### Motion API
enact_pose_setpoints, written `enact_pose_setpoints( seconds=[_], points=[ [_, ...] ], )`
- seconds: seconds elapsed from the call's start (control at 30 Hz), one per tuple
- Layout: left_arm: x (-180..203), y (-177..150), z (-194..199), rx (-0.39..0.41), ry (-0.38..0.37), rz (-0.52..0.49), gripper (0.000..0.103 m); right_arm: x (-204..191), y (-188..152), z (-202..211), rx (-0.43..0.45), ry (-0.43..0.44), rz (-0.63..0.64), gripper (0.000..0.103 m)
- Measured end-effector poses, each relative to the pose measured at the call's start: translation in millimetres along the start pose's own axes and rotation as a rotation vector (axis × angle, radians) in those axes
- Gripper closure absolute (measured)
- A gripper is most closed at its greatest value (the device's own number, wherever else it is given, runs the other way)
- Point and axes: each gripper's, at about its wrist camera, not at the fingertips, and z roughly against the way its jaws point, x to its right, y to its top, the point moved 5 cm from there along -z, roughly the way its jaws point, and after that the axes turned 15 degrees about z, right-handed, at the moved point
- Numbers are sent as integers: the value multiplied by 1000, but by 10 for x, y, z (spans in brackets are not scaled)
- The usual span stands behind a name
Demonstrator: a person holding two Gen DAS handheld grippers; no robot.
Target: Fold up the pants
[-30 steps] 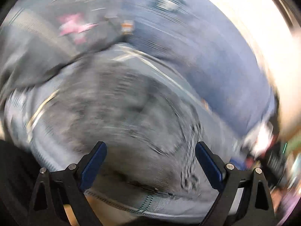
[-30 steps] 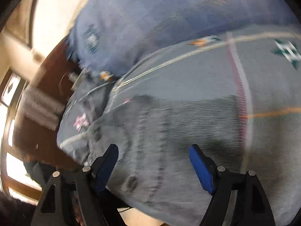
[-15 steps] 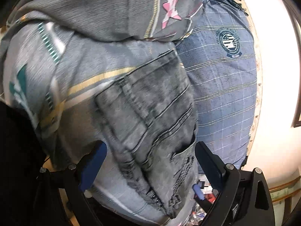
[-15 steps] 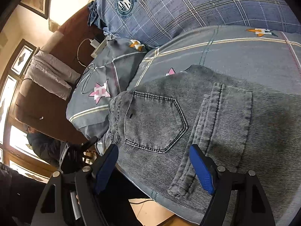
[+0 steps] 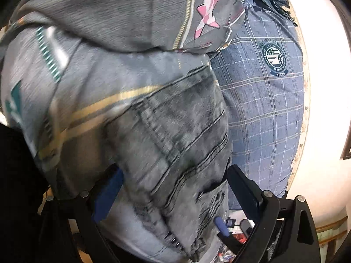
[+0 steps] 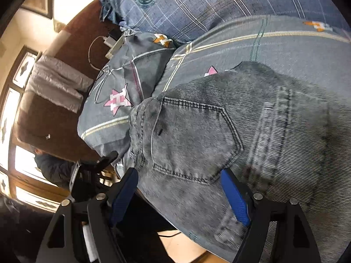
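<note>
Grey washed jeans (image 5: 175, 142) lie on a bed's grey patterned cover (image 5: 87, 83). In the left wrist view my left gripper (image 5: 175, 191) is open, low over the jeans' seams and waistband at the bed's edge, with denim spanning the gap between its blue pads. The right wrist view shows the jeans' back pocket (image 6: 188, 140) straight ahead. My right gripper (image 6: 178, 197) is open just short of that pocket, its pads (image 6: 234, 197) wide apart above the denim. Nothing is gripped.
A blue plaid pillow (image 5: 263, 109) (image 6: 197, 4) lies beyond the jeans, beside a grey pillow with a pink star (image 5: 153, 11) (image 6: 118, 100). A charger and cable (image 6: 107, 41) rest on a brown surface. A person in a dark jacket (image 6: 50, 166) sits off the bed's edge.
Both views swung fast, then settled on the jeans. The left view rolled, and its gripper came closer to the waistband. The right gripper closed in on the back pocket. Both stayed open.
</note>
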Motion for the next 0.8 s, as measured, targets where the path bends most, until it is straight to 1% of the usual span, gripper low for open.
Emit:
enact_pose_setpoints(
  seconds=[0.07,0.1,0.13,0.17,0.2,0.23,0.27,0.3,0.33,0.37,0.4,0.47,0.5,0.53,0.57,0.6,0.63,0.73,0.8],
  points=[
    [73,23,-12,-4,-7,-1,12,36,29,-76,-5,1,-29,23],
    [66,23,-8,-1,4,-5,21,55,31,-109,-10,5,-43,23],
    [49,22,-6,1,15,-9,33,75,27,-148,-19,12,-61,23],
    [28,28,-11,6,34,-14,40,83,23,-166,-22,16,-68,23],
    [6,42,-19,11,52,-18,57,88,25,-182,-22,19,-74,23],
    [-32,66,-28,17,81,-24,76,88,30,-189,-22,18,-75,23],
    [-71,90,-33,21,101,-22,82,92,37,-194,-21,17,-80,23],
    [-101,97,-21,18,98,-17,84,103,49,-199,-17,16,-90,23],
    [-92,89,-14,21,102,-31,85,128,58,-201,-15,10,-107,23],
    [-68,71,-4,31,114,-57,86,177,64,-203,-10,2,-150,23],
    [-44,51,11,39,121,-75,88,198,74,-202,-2,20,-184,23],
    [24,16,42,58,131,-123,89,192,120,-196,30,94,-230,23],
    [65,-5,55,69,138,-150,90,192,148,-201,37,98,-233,23],
    [95,-21,73,76,142,-171,90,226,159,-233,24,57,-228,23],
    [145,-48,89,84,142,-199,90,297,137,-312,-15,7,-235,23],
    [188,-72,126,95,144,-231,90,360,98,-410,-42,26,-257,23],
    [261,-112,154,107,142,-266,91,379,107,-402,-20,39,-264,23],
    [439,-221,202,136,129,-344,91,384,114,-388,-22,55,-289,23],
    [477,-262,221,147,128,-359,91,389,106,-393,-15,58,-294,23]
  ],
)
